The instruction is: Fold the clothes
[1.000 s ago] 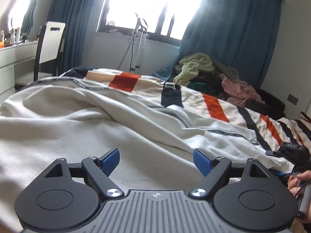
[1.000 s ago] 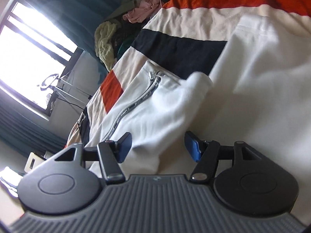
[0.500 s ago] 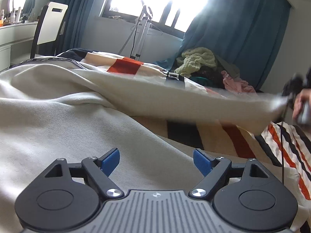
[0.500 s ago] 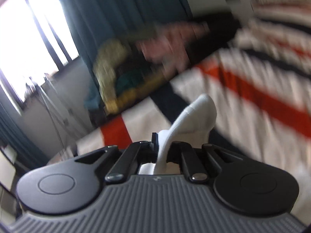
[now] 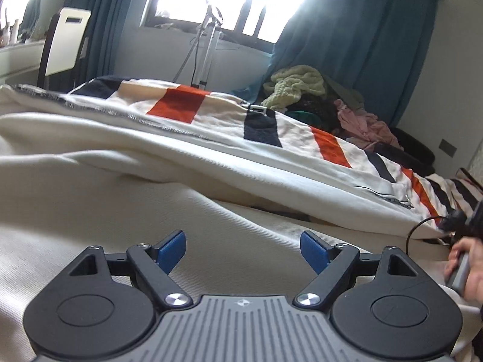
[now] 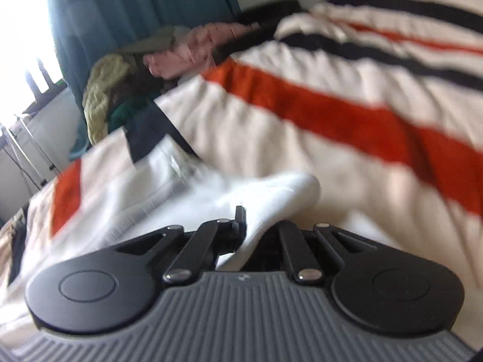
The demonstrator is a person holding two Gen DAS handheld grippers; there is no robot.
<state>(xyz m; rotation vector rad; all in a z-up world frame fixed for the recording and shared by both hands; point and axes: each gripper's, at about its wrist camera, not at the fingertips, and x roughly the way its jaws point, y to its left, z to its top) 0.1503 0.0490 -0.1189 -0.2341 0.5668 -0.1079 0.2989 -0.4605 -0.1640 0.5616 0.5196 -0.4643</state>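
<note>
Daylight enters through the window [image 5: 229,3], which is blown out to white glare. Left view sharp, its edges bowed by fisheye. Right view heavily motion-blurred across the striped bedcover [image 6: 347,114].

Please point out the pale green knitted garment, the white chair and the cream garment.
Pale green knitted garment [image 5: 297,86]: left wrist view, its middle.
White chair [image 5: 67,42]: left wrist view, backrest.
Cream garment [image 6: 271,194]: right wrist view, gripped fold.
</note>
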